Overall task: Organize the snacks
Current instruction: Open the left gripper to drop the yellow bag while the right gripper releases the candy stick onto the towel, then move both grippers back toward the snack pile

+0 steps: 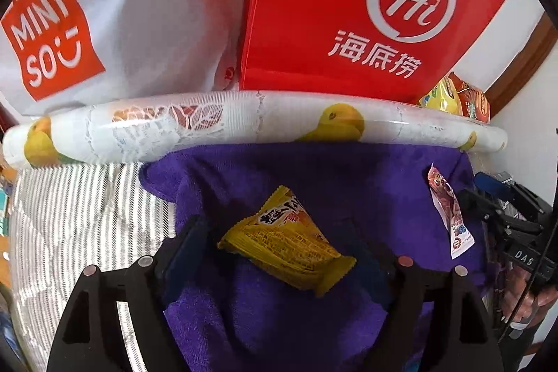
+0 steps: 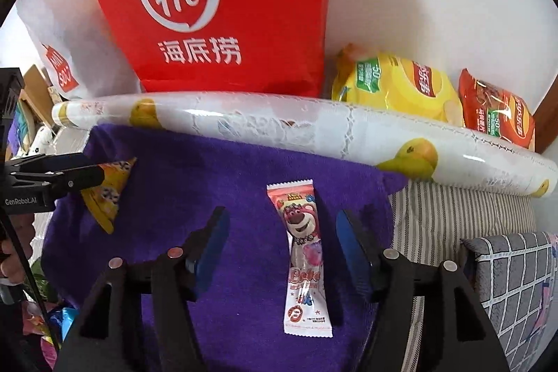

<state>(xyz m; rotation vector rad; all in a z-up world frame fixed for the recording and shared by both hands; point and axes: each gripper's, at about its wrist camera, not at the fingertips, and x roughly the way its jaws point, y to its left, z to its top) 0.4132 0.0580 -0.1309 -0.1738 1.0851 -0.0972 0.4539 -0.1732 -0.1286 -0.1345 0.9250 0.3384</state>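
Both snacks lying flat on the purple terry towel (image 2: 216,183). Pink-and-white bear-print candy wrapper (image 2: 305,264) lengthwise between right gripper (image 2: 282,246) fingers, which stand apart, pads clear of the wrapper on both sides. Yellow crinkled plastic snack packet (image 1: 286,239) lying askew between left gripper (image 1: 279,243) fingers, also apart; contact at the 9 o'clock pad not resolvable.

Judged step: release done, clear both tools.
- Lift straight back along the fingers; avoid dragging the towel pile or flipping light wrappers.
- Keep the two snacks well apart, parallel if a row is intended.
- Mind the duck-print rolled plastic sheet (image 2: 314,128) at 12 o'clock, with red paper bag (image 2: 223,6), yellow chip bag (image 2: 394,86) and red chip bag (image 2: 495,110) behind it.
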